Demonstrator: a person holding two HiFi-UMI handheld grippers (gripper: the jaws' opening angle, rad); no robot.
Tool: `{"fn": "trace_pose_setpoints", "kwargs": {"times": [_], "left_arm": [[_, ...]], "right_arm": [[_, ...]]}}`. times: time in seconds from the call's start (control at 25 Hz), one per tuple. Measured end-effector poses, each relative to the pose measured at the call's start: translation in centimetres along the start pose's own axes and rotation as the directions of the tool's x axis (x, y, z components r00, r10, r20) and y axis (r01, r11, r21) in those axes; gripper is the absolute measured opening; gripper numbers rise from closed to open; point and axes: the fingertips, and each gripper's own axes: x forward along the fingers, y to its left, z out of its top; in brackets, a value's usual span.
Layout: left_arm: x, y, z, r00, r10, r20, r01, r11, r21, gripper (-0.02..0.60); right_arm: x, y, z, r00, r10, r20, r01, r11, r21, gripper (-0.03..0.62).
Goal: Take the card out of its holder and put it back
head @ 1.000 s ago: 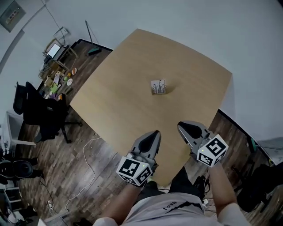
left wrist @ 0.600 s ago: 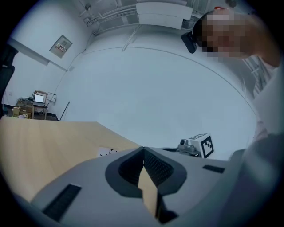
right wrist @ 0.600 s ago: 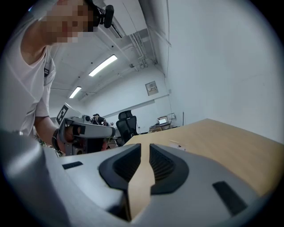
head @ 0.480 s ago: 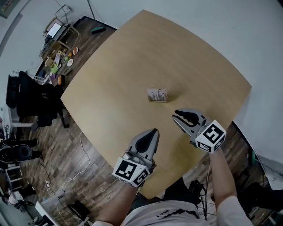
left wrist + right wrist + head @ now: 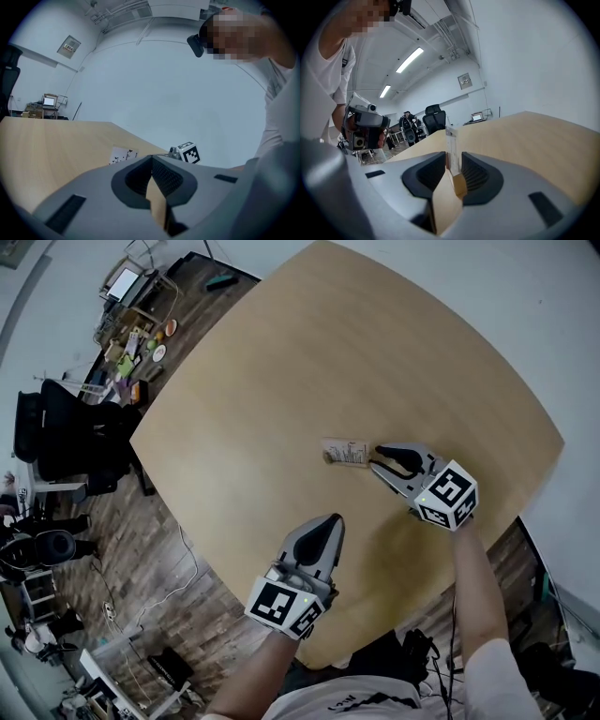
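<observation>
On our right gripper the jaws stand apart, just opened wider; card holder edge-on at their tips, unpressed. Our left gripper: jaws together, empty.

The card's print is too small for me to read — and its lower edge hides behind my left tongs.

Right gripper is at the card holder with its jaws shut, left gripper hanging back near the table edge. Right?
No: the right gripper has its jaws apart, having just been opening, with the card holder in line with their gap, ungripped. The right gripper view shows it. The rest is right.
</observation>
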Motion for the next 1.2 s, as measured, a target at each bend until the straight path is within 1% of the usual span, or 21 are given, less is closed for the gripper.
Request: {"fn": "trace_pose_setpoints", "kwargs": {"times": [0.2, 0.4, 0.48, 0.56, 0.64, 0.88, 1.2], "left_arm": [[2.6, 1.2, -0.6, 0.999, 0.031, 0.011, -0.031, 0.999, -0.025, 0.012], [3.9, 1.4, -1.7, 0.999, 0.046, 0.01, -0.045, 0.999, -0.028, 0.012], [4.0, 1.4, -1.9, 0.999, 0.049, 0.003, -0.049, 0.998, -0.03, 0.012], [4.2, 1.7, -2.0, 0.998, 0.059, -0.001, -0.059, 0.998, -0.036, 0.012], [4.5, 2.0, -2.2, 0.998, 0.068, 0.003, -0.068, 0.997, -0.039, 0.012], [4.6, 2.4, -1.7, 0.997, 0.077, 0.012, -0.076, 0.996, -0.039, 0.012], [2.6, 2.1, -1.4, 0.998, 0.066, 0.018, -0.066, 0.997, -0.04, 0.012]], "right_arm": [[1.9, -0.8, -0.1, 0.999, 0.044, 0.003, -0.044, 0.999, 0.001, 0.107], [2.9, -1.1, -0.6, 0.997, 0.083, 0.002, -0.083, 0.997, -0.004, 0.106], [3.1, -0.8, -0.4, 0.995, 0.101, 0.006, -0.101, 0.995, -0.006, 0.09], [3.2, -0.7, -0.3, 0.994, 0.111, 0.013, -0.111, 0.994, -0.008, 0.047], [3.2, -0.4, -0.2, 0.993, 0.119, 0.019, -0.118, 0.993, -0.015, 0.031], [3.2, 0.2, 1.0, 0.992, 0.118, 0.041, -0.116, 0.992, -0.054, 0.025], [2.0, 1.7, 4.0, 0.993, 0.085, 0.084, -0.077, 0.992, -0.099, 0.025]]}}
